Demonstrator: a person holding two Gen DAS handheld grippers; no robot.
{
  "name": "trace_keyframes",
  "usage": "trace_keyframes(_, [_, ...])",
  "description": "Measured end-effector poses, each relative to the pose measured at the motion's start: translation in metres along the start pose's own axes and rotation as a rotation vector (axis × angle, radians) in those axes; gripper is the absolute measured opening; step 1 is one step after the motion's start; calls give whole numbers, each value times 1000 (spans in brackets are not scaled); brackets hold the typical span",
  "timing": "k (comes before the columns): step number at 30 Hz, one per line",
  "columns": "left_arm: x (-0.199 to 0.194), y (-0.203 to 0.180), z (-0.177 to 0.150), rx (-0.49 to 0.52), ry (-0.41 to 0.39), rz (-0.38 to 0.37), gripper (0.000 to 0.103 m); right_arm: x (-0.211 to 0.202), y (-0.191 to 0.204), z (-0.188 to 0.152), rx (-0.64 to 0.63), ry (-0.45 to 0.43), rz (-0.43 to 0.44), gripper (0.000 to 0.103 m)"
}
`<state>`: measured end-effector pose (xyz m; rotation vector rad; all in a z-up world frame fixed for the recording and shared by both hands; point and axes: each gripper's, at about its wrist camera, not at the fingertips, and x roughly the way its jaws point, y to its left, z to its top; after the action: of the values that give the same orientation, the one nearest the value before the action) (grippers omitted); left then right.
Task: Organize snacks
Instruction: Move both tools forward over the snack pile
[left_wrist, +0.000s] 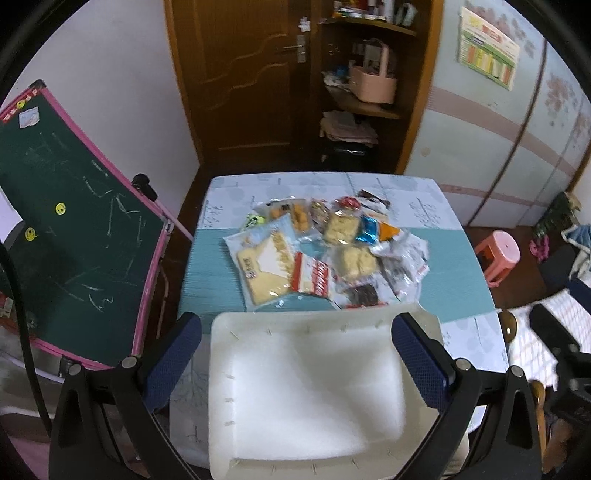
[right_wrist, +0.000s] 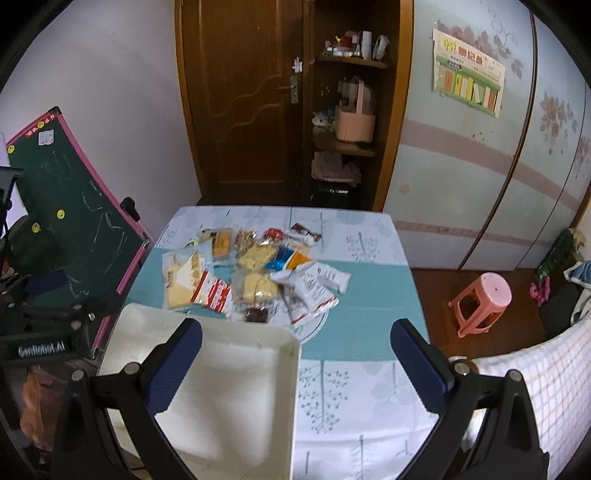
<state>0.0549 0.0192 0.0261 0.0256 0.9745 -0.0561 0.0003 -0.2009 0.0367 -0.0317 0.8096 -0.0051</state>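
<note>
**Mei:** On the table (left_wrist: 461, 236), past the white tray (left_wrist: 221, 369), the snack pile (left_wrist: 328, 251) lay heaped in the middle of the teal band of the cloth. Where did the tray sit?

**Jun:** At the near edge, its far rim just beside the nearest packets. From the left wrist camera, the left gripper (left_wrist: 295, 365) hung above it with its blue pads (left_wrist: 173, 358) spread wide, nothing between them. The tray's rim covered the bottom edge of a dark-contents packet (left_wrist: 364, 295).

**Mei:** And the right gripper (right_wrist: 295, 369)?

**Jun:** Also spread wide and holding nothing, over the tray's right side and the bare cloth next to it. Its left pad (right_wrist: 173, 365) blocked part of the tray (right_wrist: 240, 387) in that view.

**Mei:** What was in the heap?

**Jun:** A large pale bread bag (left_wrist: 258, 262) on the left, a red-and-white packet (left_wrist: 314, 277) overlapping it, two clear bags of yellow cakes (left_wrist: 354, 264) in the centre, a blue wrapper (left_wrist: 369, 229), and white sachets (left_wrist: 402, 258) on the right. All overlapped; I couldn't count them.

**Mei:** Around the table?

**Jun:** A green chalkboard (left_wrist: 74, 221) with a pink frame leaned close on the left. A brown door (left_wrist: 240, 74) and open shelves with a pink basket (left_wrist: 373, 81) stood behind. A pink stool (right_wrist: 480, 299) sat on the floor to the right, well apart from the table.
</note>
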Motion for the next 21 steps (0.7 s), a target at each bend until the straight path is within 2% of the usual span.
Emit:
trace_keyframes(3, [3, 7, 12, 8, -38, 49, 102, -3, -5, 13, -7, -33, -19, 102])
trace_keyframes(6, [7, 11, 24, 31, -43, 72, 102, -4, -9, 28, -18, -58, -33, 102])
trace_keyframes(10, [17, 28, 55, 32, -11, 30, 102, 1, -14, 52, -38, -72, -42, 102])
trace_keyframes(15, [40, 46, 92, 46, -26, 71, 102, 20, -21, 78, -52, -75, -52, 102])
trace_keyframes(17, [59, 50, 100, 54, 0, 88, 102, 38, -25, 88, -44, -47, -41, 102])
trace_keyframes(21, [114, 55, 100, 58, 126, 37, 102, 84, -33, 94, -21, 42, -25, 102])
